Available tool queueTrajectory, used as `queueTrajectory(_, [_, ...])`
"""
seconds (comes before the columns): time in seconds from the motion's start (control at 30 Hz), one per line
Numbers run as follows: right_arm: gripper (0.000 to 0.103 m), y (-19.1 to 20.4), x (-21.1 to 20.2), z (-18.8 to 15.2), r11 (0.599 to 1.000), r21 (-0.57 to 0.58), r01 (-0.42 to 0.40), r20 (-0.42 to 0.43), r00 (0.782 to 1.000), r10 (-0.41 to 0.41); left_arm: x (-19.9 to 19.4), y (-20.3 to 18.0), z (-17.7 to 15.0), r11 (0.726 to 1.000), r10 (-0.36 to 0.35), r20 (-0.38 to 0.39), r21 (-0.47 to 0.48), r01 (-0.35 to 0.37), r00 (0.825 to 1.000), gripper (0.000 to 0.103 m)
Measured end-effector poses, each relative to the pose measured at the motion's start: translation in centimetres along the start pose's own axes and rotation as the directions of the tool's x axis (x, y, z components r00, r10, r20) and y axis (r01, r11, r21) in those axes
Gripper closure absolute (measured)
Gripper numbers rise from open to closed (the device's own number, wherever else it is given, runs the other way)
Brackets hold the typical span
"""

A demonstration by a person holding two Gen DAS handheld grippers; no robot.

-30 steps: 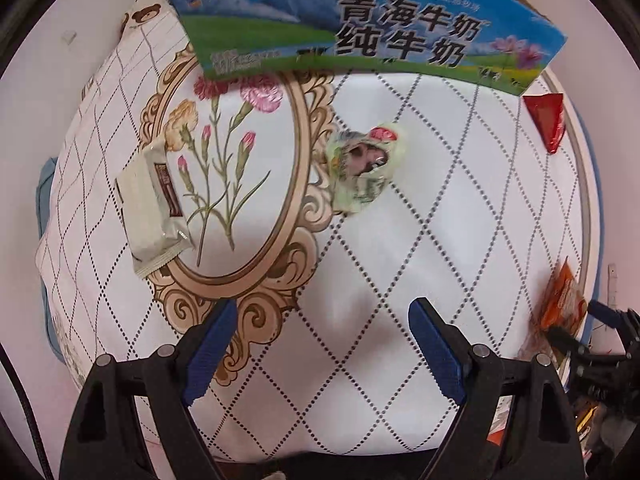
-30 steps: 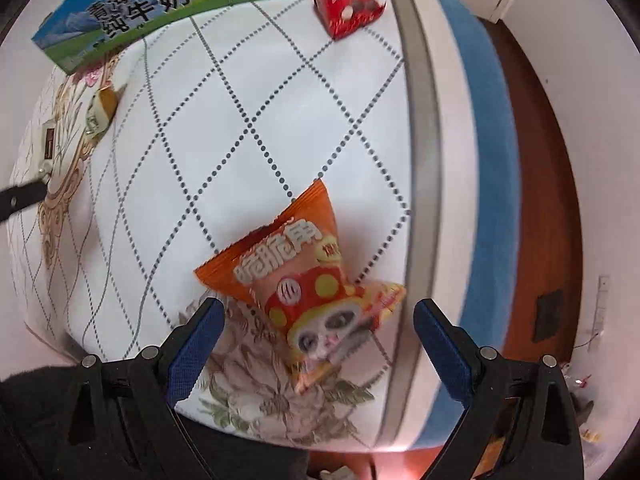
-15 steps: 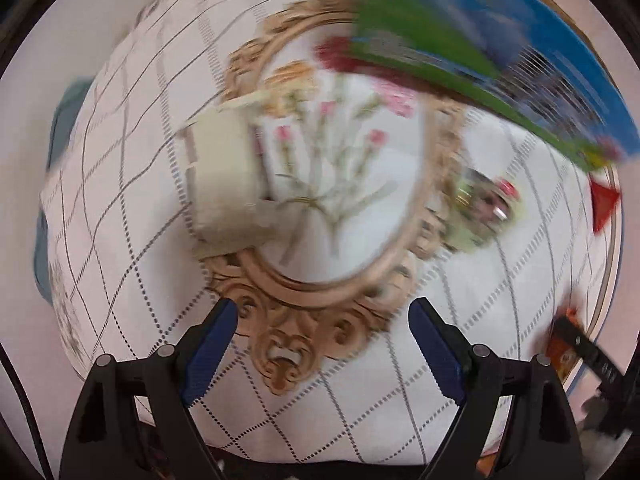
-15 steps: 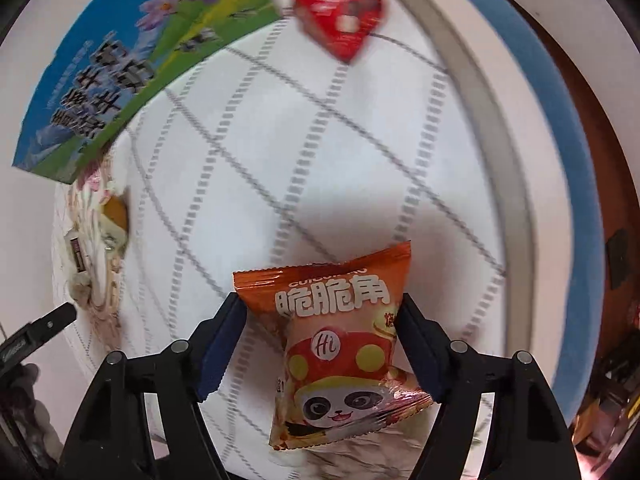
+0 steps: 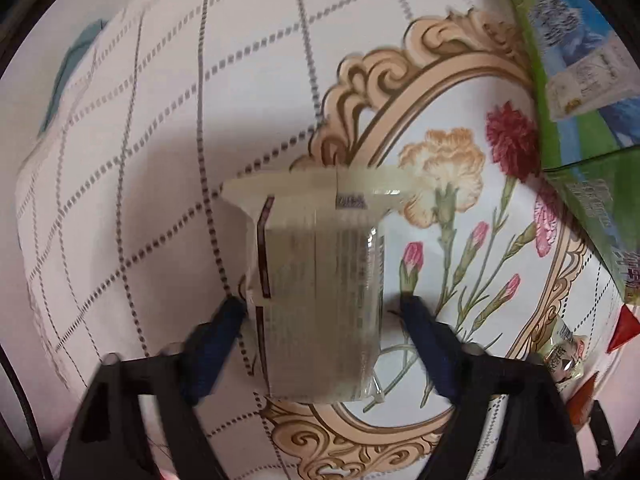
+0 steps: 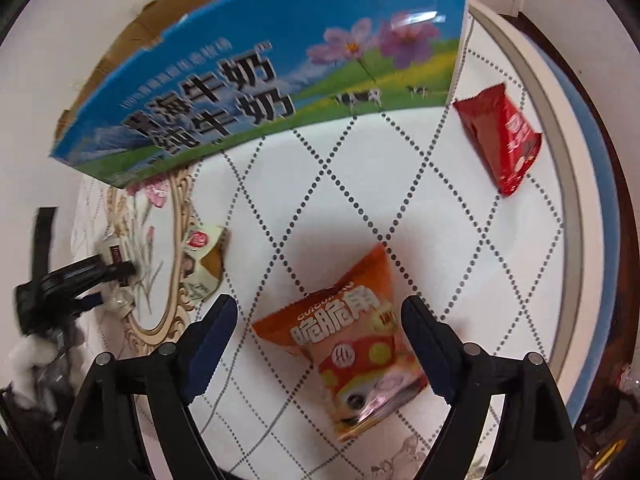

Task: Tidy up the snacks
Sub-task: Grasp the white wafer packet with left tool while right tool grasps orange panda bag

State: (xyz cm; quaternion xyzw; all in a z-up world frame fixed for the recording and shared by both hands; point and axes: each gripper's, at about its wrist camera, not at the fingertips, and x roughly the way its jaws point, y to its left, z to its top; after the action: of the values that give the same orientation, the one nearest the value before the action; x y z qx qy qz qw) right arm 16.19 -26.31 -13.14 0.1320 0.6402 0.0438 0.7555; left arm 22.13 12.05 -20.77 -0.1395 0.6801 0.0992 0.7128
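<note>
Left tool (image 5: 320,308): both blue fingers stand against the two long sides of the pale packet (image 5: 316,280); the picture is blurred, so whether they press on it cannot be told.
Pale packet: cream wrapper with a dark brown stripe down one edge and fine print too blurred to read; it lies on the table (image 5: 160,140), partly over the ornate gold frame print.
Right tool (image 6: 318,308): fingers spread wide, one on each side of the orange bag (image 6: 352,352), not touching it.
Orange bag: lies on the table in front of the right tool; large white Chinese characters, a round "Hi" mark, and a panda face near its lower end.
Red packet (image 6: 500,136): lies near the table's right rim, well apart from the orange bag; white print too small to read.
Small cream packet (image 6: 202,264): lies at the edge of the frame print, left of the orange bag; it carries a round red logo.
Milk carton (image 6: 260,76): blue and green cardboard box at the far side of the table, printed with bold black characters "牛奶", pink flowers and cows on grass.
Table: covered by a white cloth with a dotted diamond grid and printed carnations.
</note>
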Motion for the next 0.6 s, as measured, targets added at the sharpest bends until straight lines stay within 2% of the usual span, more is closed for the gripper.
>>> queueTrajectory(0.03, [0.017,-0.7,-0.5,-0.3,1.000,0.000,-0.003,-0.003,1.000,0.003,-0.4,-0.5,-0.6,1.000,0.007,0.008,0.024,-0.008,1.000,0.045])
queueTrajectory(0.17, [0.017,-1.1,-1.0,-1.2,1.000,-0.027,-0.009,-0.021,1.000,0.008,-1.1,-3.5,-5.0,0.989,-0.025,-0.012,0.148,0.027,1.000,0.045])
queueTrajectory(0.27, [0.017,-1.3,-0.6,-2.0,0.996,-0.083,0.036,-0.023,0.999,-0.038,-0.5,-6.0,-9.7,0.972,-0.060,-0.083,0.222,0.077,0.995,0.045])
queueTrajectory(0.33, [0.017,-1.2,-0.3,-2.5,0.987,-0.144,0.072,-0.008,0.997,-0.074,-0.1,-7.2,-11.7,0.963,-0.064,-0.105,0.254,0.089,0.992,0.045])
queueTrajectory(0.43, [0.030,-1.5,0.7,-2.8,0.977,-0.180,0.112,-0.008,0.993,-0.116,0.5,-8.4,-13.3,0.955,-0.038,-0.095,0.288,0.063,0.995,0.045])
queueTrajectory(0.5, [0.030,-2.4,1.1,-2.7,0.993,-0.099,0.060,-0.050,0.997,-0.065,0.6,-8.7,-13.7,0.955,-0.028,-0.090,0.292,0.053,0.996,0.044])
queueTrajectory(0.57, [0.029,-3.5,0.5,-2.7,1.000,-0.002,-0.029,-0.091,0.995,0.029,0.7,-8.8,-14.1,0.956,-0.031,-0.100,0.286,0.058,0.995,0.044])
queueTrajectory(0.6, [0.026,-3.7,0.1,-2.7,0.999,0.012,-0.040,-0.092,0.995,0.041,0.8,-9.3,-13.9,0.958,-0.038,-0.106,0.278,0.067,0.994,0.044])
